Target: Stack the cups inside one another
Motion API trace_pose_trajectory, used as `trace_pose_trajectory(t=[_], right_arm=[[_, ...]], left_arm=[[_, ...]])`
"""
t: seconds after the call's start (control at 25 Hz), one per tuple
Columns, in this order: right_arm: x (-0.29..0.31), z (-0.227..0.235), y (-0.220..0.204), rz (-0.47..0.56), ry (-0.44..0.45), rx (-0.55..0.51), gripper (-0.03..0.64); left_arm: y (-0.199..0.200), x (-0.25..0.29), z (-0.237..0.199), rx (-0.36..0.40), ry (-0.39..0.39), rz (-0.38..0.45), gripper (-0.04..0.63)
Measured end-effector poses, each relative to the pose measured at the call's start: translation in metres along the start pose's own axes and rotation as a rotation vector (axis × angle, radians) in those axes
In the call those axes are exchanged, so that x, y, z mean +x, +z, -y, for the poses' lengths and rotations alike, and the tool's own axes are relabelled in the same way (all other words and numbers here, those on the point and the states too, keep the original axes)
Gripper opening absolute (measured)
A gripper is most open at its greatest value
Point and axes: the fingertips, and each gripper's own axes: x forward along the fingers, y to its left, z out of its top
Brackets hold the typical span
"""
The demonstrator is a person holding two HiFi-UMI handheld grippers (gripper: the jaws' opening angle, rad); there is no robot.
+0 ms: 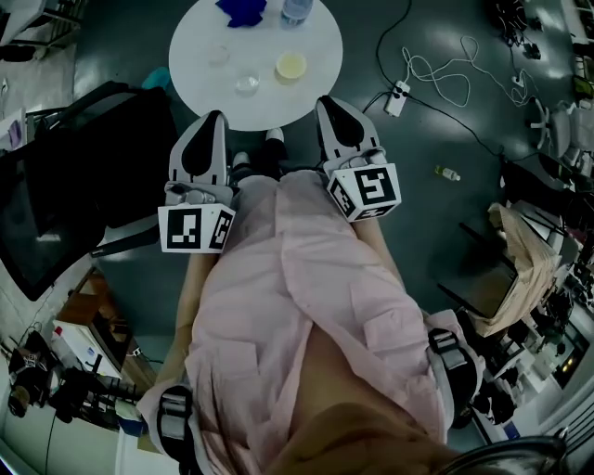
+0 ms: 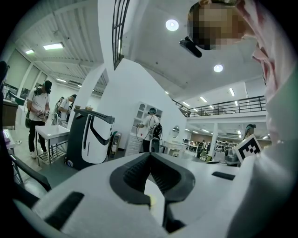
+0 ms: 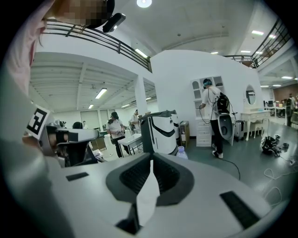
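Three small cups stand apart on the round white table (image 1: 320,37): a clear cup (image 1: 219,56), a second clear cup (image 1: 247,85) and a yellow cup (image 1: 290,65). My left gripper (image 1: 215,117) is held close to the body, short of the table's near edge, with its jaws shut and nothing in them. My right gripper (image 1: 327,100) hovers at the table's near right edge, likewise shut and empty. In the left gripper view the left gripper (image 2: 150,155) has its tips meeting, and in the right gripper view the right gripper (image 3: 152,162) does too. Both cameras look out level across the room.
A blue cloth (image 1: 241,11) and a water bottle (image 1: 295,9) lie at the table's far side. A black chair (image 1: 93,148) stands left. A power strip (image 1: 397,97), white cables (image 1: 445,79) and a small bottle (image 1: 448,173) lie on the floor right. People (image 3: 212,111) stand far off.
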Motion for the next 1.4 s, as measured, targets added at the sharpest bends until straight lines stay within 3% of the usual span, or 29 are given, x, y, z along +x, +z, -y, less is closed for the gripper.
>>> trace_pose_trajectory(t=[0.32, 0.6, 0.92, 1.4], right_arm=[[0.010, 0.027, 0.000, -0.017, 0.058, -0.010, 0.037], [0.019, 0.036, -0.001, -0.029, 0.057, 0.009, 0.037], [0.031, 0.037, 0.001, -0.047, 0.022, 0.020, 0.037], [0.069, 0.005, 0.015, -0.065, -0.059, 0.021, 0.037]], left_arm=[[-0.003, 0.014, 0.008, 0.000, 0.079, 0.020, 0.015], [-0.003, 0.020, 0.000, -0.003, 0.107, 0.014, 0.017], [-0.002, 0.032, -0.011, -0.008, 0.077, -0.004, 0.017], [0.014, 0.043, -0.073, 0.010, 0.010, -0.045, 0.017]])
